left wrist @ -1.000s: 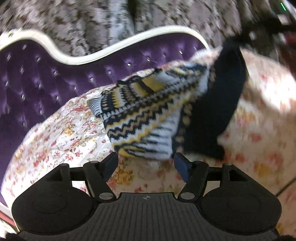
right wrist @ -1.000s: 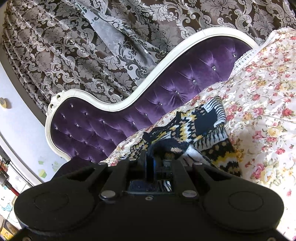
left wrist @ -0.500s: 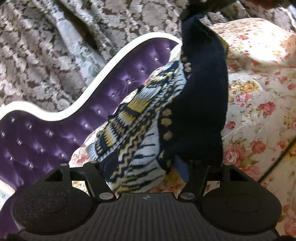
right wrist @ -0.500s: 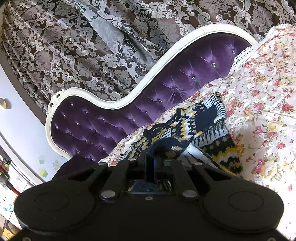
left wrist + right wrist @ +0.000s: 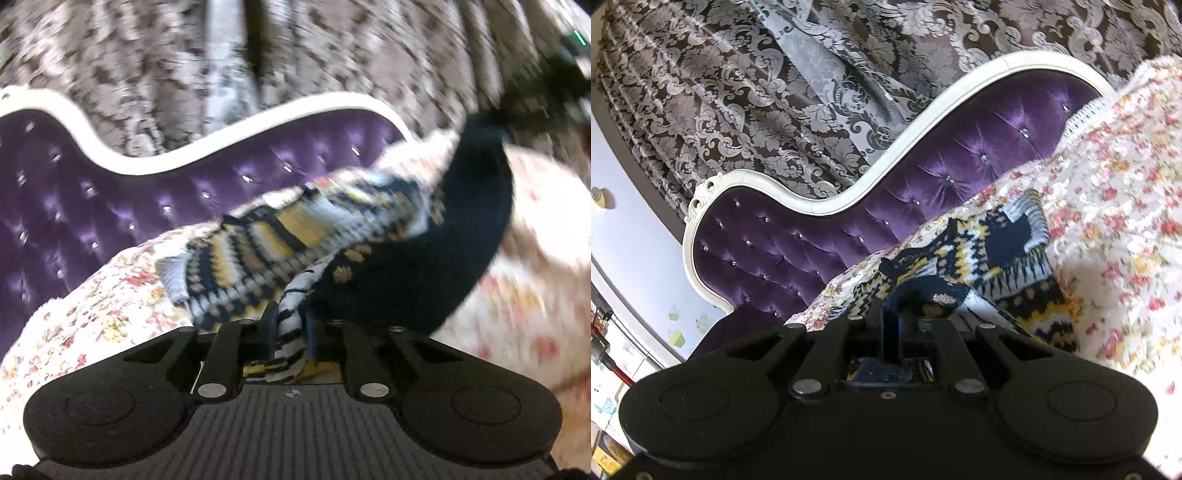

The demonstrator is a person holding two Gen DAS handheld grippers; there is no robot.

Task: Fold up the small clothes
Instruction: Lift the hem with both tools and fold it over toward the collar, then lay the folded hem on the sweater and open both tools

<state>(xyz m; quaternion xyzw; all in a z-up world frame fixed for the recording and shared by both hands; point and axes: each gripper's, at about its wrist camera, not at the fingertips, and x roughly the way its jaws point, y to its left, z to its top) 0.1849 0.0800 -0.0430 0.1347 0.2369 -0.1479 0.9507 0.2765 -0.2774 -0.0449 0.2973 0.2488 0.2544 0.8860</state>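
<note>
A small knitted garment with navy, yellow and white zigzag bands lies partly on a floral bedspread. My left gripper is shut on its striped white hem, and a plain navy part stretches up to the right toward the blurred right gripper. In the right wrist view the garment lies ahead, and my right gripper is shut on a navy edge of it just above the bed.
A purple tufted headboard with a white frame stands behind the bed. Patterned brown and silver curtains hang behind it. The floral bedspread stretches to the right.
My left gripper was open a second ago and has closed on the garment's striped hem. The garment is lifted and pulled between both grippers. The right gripper has stayed shut on it.
</note>
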